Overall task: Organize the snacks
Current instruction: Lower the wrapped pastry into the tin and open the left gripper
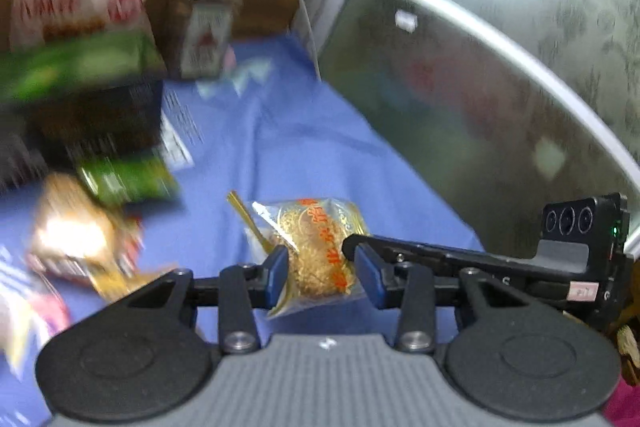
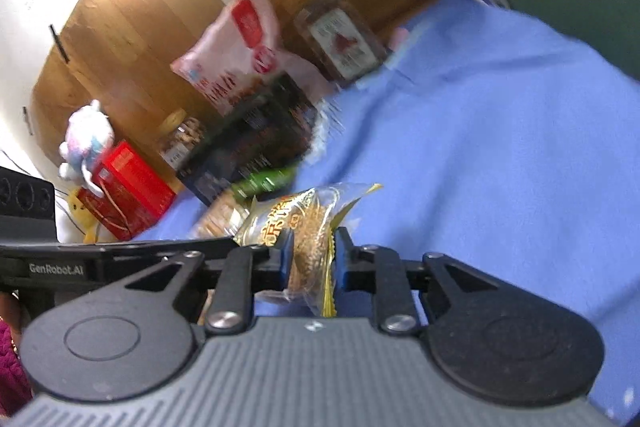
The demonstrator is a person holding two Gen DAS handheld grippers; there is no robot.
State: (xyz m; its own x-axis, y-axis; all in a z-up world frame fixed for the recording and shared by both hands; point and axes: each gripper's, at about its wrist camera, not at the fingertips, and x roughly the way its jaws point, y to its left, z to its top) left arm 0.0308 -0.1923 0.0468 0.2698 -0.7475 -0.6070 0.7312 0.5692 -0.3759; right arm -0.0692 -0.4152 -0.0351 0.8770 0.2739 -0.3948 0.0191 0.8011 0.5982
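Blue cloth (image 1: 304,131) covers the table, with a wooden panel (image 2: 132,39) behind. Each pair of tongs grips a clear packet of golden shredded snack, lifted above the cloth: the left tongs (image 1: 322,269) clamp one snack packet (image 1: 316,239) with red print, and the right tongs (image 2: 310,261) pinch another packet (image 2: 308,223) edge-on. Farther back (all blurred) stand a dark box (image 2: 256,147), a red-and-white bag (image 2: 244,39) and a brown jar (image 2: 340,39). A red box (image 2: 128,183) sits beside a plush toy (image 2: 86,143).
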